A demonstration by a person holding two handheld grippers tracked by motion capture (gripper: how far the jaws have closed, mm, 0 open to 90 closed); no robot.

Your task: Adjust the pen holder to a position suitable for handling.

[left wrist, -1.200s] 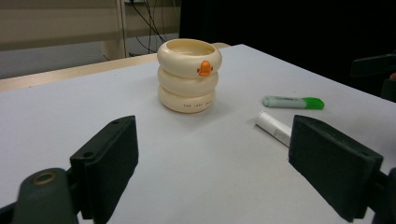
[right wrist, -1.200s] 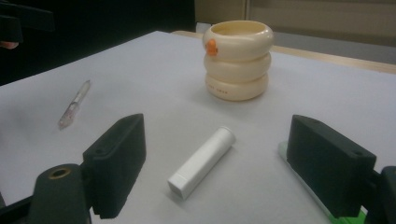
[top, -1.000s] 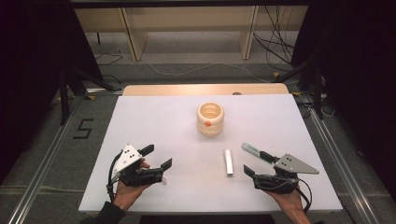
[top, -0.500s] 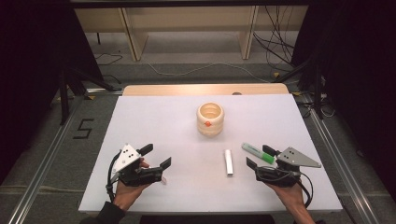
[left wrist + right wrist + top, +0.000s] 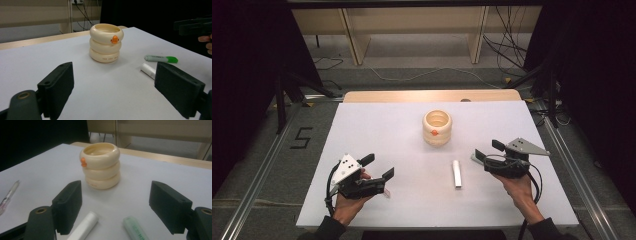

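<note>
White tabletop [image 5: 377, 130] spreads before us with bare room across its far half and left side, grey floor and metal rails running past its edges. We hold our right gripper [image 5: 486, 152] near the right edge with its jaws spread wide and nothing between them; the green highlighter [image 5: 136, 230] lies on the table just under and ahead of it, its pale end between the two jaws in the right gripper view. Just beside that pen, toward the middle, the white tube [image 5: 456, 173] lies flat, apart from the highlighter. We keep our left gripper [image 5: 378, 167] low near the front left, jaws likewise wide and holding nothing, well apart from both pens. A clear pen [image 5: 9, 193] lies on the table near it. Beyond the tube, toward the table's centre, the cream ringed cup [image 5: 437, 127] stands upright with an orange mark on its side, clear of both grippers.
</note>
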